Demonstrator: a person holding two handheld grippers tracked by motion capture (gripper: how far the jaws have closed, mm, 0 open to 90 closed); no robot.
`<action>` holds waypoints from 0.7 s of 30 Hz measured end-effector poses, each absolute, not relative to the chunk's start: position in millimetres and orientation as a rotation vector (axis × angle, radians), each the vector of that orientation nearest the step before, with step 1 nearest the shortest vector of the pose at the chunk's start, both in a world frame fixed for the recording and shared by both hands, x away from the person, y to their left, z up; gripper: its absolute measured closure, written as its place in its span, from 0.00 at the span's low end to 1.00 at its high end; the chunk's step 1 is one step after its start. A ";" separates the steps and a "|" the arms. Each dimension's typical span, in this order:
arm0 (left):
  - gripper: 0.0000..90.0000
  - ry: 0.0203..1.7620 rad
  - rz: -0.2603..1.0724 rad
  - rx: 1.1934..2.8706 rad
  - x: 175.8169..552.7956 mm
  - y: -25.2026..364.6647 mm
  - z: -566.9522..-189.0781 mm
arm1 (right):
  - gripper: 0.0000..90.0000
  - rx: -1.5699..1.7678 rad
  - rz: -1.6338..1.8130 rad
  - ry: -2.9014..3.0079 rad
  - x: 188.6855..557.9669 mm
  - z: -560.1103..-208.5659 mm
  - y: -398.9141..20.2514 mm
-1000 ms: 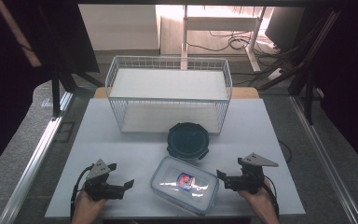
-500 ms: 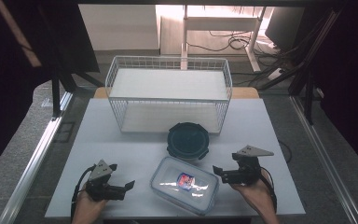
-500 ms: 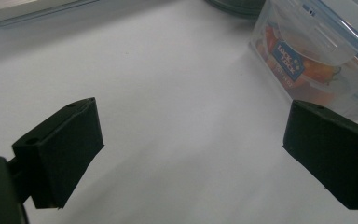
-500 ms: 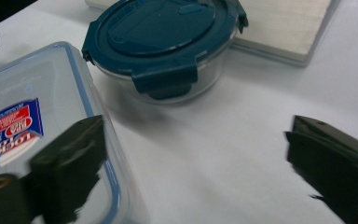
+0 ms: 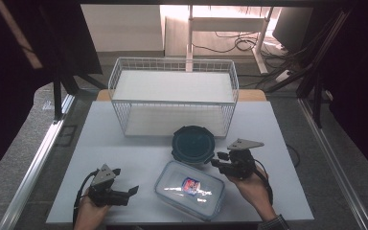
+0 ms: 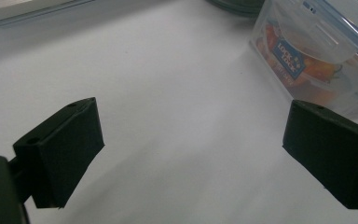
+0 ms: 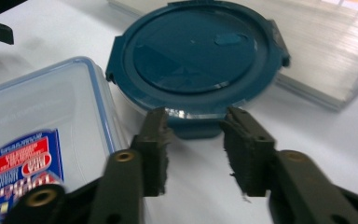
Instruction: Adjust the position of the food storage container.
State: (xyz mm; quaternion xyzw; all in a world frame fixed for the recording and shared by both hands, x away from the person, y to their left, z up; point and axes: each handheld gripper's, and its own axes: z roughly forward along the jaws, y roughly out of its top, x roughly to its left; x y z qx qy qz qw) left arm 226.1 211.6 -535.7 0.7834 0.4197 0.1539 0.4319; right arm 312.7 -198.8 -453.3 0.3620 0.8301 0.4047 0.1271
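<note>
Risk of a slipped grab at the round teal container [image 7: 196, 60].

Right claw [image 7: 193, 142] half-closed, jaws just narrowing, straddling the container's near latch tab but gripping nothing yet; could pinch only the tab, pop the latch or skid the container toward the wire basket [image 5: 172, 96]. Left claw [image 6: 191, 149] wide open, empty, low near the counter's [image 5: 124, 143] front-left corner, beside the clear rectangular box [image 5: 189, 189]. Box label reads "LOCK & LOCK"; smaller print too blurred.
</note>
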 end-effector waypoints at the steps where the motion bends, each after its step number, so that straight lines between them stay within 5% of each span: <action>1: 0.05 1.046 0.383 1.954 226.2 211.6 -535.9 | 0.77 1.044 1.176 2.426 313.8 -452.6 -195.5; 7: 0.05 1.046 0.381 1.960 226.5 211.0 -536.4 | 0.87 0.972 1.152 2.485 324.3 -450.7 -179.9; 21: 0.05 1.040 0.378 1.967 226.5 210.8 -536.6 | 0.91 0.882 1.163 2.595 358.8 -451.8 -118.6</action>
